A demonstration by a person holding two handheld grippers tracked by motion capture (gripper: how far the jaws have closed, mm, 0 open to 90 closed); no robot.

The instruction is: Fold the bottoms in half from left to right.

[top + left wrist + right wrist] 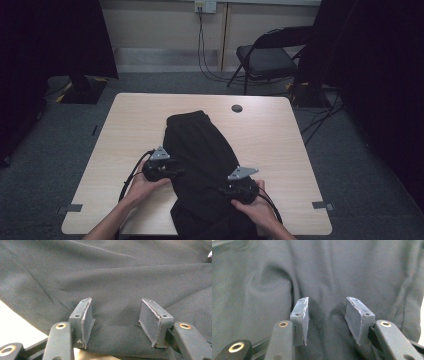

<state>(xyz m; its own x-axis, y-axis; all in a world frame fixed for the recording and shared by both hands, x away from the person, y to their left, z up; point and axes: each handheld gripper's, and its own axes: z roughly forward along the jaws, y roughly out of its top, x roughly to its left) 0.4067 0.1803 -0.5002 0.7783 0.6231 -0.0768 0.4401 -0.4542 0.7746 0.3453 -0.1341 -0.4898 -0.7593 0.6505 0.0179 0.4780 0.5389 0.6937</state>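
- Garment: black trousers or shorts (202,160), kind not certain, lying on the light wood table (280,145); one narrow end, apparently a waistband, lies toward the far edge near the round cable port (237,108), the other end spills over the near edge at the middle.
- Long axis: runs roughly far-to-near, tilted slightly, far end leaning toward the left edge, near end widening toward the person.
- Left gripper (170,167): at the garment's left side, about halfway down its length; jaws parted, with a fold of the fabric (120,337) lying between the pads (86,322) but not pinched.
- Right gripper (235,186): on the garment's right side, nearer the near edge; jaws parted over the cloth (327,322), pads (303,320) not pressing it.
- Judgement: the two grippers flank the garment on opposite sides, probably so the cloth can be taken at both edges together and folded or smoothed evenly; parted jaws suit either a release or a fresh grasp, cannot tell which.
- Judgement: the overhang at the near edge leaves the lower portion unsupported; it may drag the garment if lifted unevenly.
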